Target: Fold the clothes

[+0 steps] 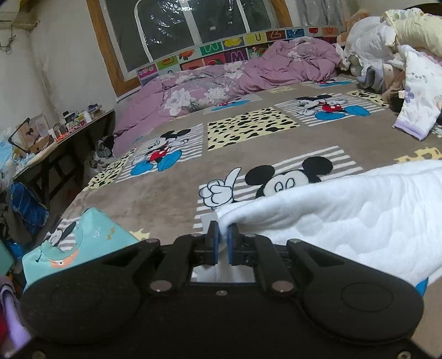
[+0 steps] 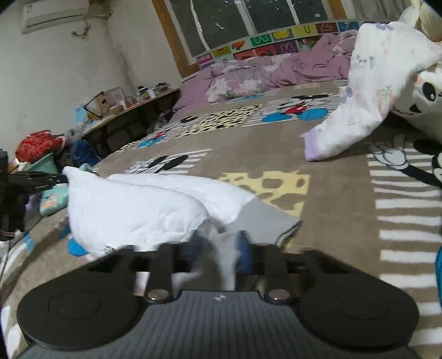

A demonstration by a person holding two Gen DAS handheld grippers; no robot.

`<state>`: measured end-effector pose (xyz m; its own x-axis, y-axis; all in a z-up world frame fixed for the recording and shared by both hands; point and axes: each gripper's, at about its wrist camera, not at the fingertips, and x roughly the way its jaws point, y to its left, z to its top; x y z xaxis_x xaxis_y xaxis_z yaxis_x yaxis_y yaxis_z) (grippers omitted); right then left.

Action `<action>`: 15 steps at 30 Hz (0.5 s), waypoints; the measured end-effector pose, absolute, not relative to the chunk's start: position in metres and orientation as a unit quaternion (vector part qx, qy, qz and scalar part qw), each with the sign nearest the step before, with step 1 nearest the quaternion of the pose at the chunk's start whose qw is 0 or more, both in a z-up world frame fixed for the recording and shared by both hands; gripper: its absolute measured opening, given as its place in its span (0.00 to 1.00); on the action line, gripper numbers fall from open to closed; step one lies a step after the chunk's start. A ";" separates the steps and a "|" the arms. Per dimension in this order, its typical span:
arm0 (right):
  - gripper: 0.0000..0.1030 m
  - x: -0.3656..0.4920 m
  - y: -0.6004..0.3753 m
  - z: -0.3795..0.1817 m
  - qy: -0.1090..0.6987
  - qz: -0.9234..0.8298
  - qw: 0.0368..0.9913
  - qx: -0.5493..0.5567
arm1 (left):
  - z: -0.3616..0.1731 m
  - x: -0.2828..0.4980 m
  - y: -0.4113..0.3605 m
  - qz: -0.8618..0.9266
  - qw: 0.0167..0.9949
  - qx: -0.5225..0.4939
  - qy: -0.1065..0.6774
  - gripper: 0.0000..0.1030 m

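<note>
A white quilted garment (image 1: 345, 221) lies rumpled on the bed at the frame's lower right, one corner lifted, a grey panel (image 2: 262, 215) showing.

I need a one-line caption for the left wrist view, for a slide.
Left gripper shut on a corner of the white garment, above the cartoon blanket.

walls (image 1: 69, 55): white, stained | window (image 1: 179, 24): wood-framed, dark outside | AC unit (image 2: 54, 15): high on the wall | bed (image 1: 171, 193): brown cartoon blanket | counter (image 1: 69, 135): dark, cluttered, beside the bed
</note>
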<state>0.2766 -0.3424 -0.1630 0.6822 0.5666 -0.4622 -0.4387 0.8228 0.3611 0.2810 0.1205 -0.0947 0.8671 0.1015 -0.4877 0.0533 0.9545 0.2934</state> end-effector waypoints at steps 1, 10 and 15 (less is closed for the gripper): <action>0.14 0.275 -0.343 -0.162 0.288 0.274 0.911 0.108 | -0.094 0.281 0.121 0.013 0.955 0.149 0.257 0.05; 0.12 0.278 -0.354 -0.138 0.224 0.241 0.935 0.131 | -0.074 0.298 0.117 0.019 0.960 0.141 0.242 0.05; 0.12 0.287 -0.354 -0.136 0.201 0.214 0.946 0.134 | -0.073 0.327 0.120 0.011 0.958 0.128 0.258 0.05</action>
